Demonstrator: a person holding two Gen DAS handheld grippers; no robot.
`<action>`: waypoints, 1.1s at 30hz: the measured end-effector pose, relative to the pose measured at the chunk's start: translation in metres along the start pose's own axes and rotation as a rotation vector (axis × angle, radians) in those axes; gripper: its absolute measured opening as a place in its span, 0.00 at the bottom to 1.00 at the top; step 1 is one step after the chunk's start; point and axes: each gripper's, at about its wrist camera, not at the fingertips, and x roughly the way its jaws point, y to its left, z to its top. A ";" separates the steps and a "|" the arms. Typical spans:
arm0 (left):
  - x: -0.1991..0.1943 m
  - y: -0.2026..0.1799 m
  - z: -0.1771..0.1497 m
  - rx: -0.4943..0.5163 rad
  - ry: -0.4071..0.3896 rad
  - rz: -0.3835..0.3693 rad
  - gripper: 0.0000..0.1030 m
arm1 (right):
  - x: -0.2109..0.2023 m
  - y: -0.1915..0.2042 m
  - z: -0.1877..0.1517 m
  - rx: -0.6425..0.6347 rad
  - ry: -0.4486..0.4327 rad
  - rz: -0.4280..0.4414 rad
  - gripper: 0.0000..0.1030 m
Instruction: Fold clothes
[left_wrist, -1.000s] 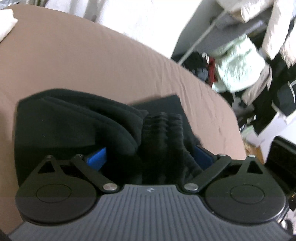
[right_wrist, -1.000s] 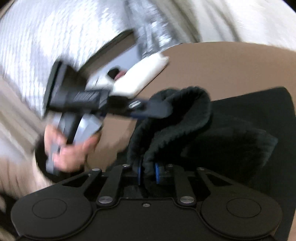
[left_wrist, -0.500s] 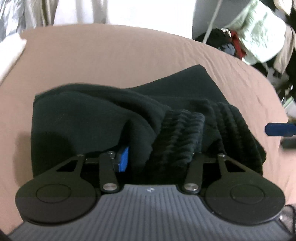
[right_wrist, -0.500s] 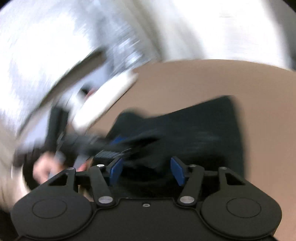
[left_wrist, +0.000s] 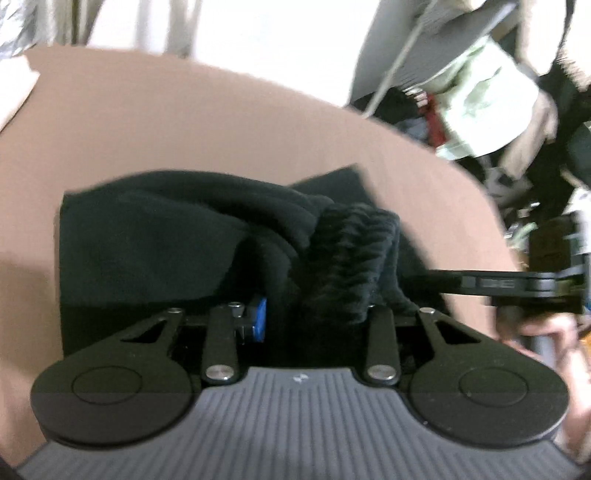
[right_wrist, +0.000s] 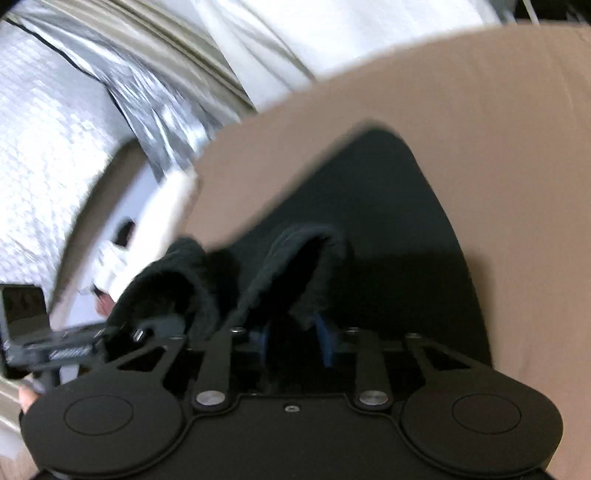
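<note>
Two views show our grippers closing on one black garment (left_wrist: 155, 251) lying on the tan sheet (left_wrist: 184, 122): left gripper (left_wrist: 314, 314) pinching its ribbed hem, right gripper (right_wrist: 293, 343) clamping a raised fold. Only the left view shows piled clothes (left_wrist: 487, 99); the right, silver wrap (right_wrist: 55, 129).

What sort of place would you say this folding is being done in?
Probably a cluttered bedroom: the black garment lies on a brown sheet, clothes are heaped beside it, and pale curtains hang behind.
</note>
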 end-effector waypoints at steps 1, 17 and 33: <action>-0.004 -0.006 0.007 0.007 0.003 -0.025 0.32 | -0.003 0.003 0.003 -0.009 -0.028 0.049 0.11; 0.158 -0.030 0.048 -0.137 0.310 -0.085 0.86 | -0.031 -0.086 0.022 0.338 -0.092 -0.079 0.14; -0.008 -0.010 0.046 -0.028 0.016 -0.261 0.91 | -0.089 0.001 -0.084 0.609 -0.364 -0.011 0.65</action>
